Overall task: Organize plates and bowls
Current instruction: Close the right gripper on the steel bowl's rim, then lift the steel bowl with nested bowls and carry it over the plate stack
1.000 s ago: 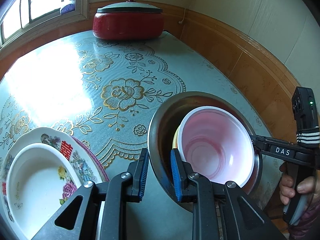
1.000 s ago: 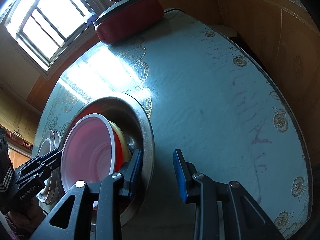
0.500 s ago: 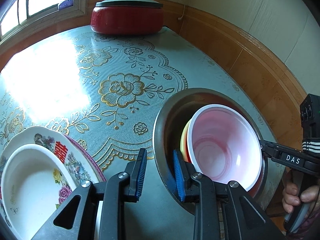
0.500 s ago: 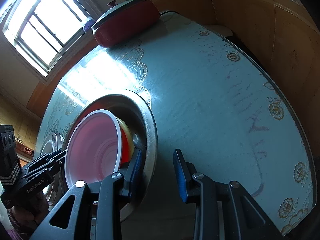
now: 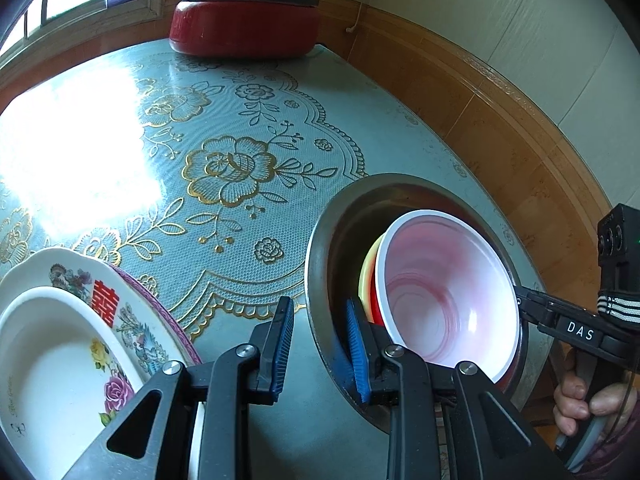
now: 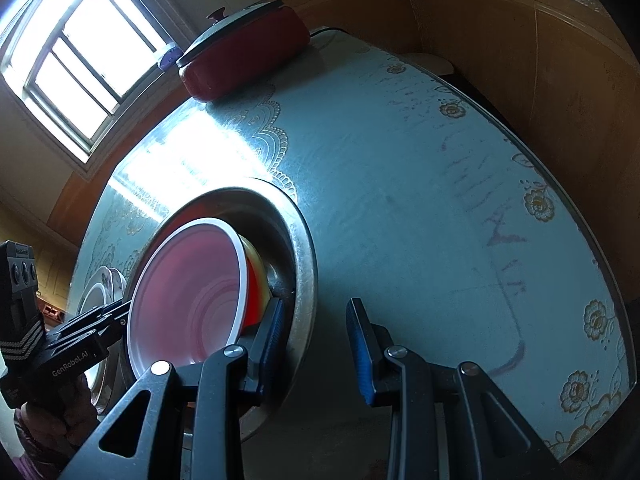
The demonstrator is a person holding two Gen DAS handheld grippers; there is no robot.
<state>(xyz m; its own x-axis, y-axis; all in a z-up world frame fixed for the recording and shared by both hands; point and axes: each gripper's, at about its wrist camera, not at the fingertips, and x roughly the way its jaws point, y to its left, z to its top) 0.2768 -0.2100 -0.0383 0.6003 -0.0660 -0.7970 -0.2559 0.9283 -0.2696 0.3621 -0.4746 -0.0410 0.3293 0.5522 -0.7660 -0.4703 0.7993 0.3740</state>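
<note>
Left gripper (image 5: pixel 318 346), at lower centre of its view, straddles the near rim of the basin (image 5: pixel 320 216): one blue pad sits inside the wall, the other outside with a visible gap to the metal, so whether the rim is clamped cannot be told. Right gripper (image 6: pixel 316 338), lower centre of its own view, straddles the opposite rim likewise; its inner pad lies against the wall, its outer pad stands clear of it, and a grip cannot be confirmed.

Basin occupies the lower right of the left view, on the blue floral table (image 5: pixel 240 160). Inside it a white-rimmed pink bowl (image 5: pixel 444 292) leans on edge, nested in a red and a yellow bowl (image 5: pixel 366 276) behind it.

Lower left of the left view: a white dish (image 5: pixel 52 364) rests on a decorated plate (image 5: pixel 132 308), well apart from the basin.

Upper centre: a lidded red pot (image 5: pixel 244 24) stands at the table's far edge, below the window (image 6: pixel 80 60).
</note>
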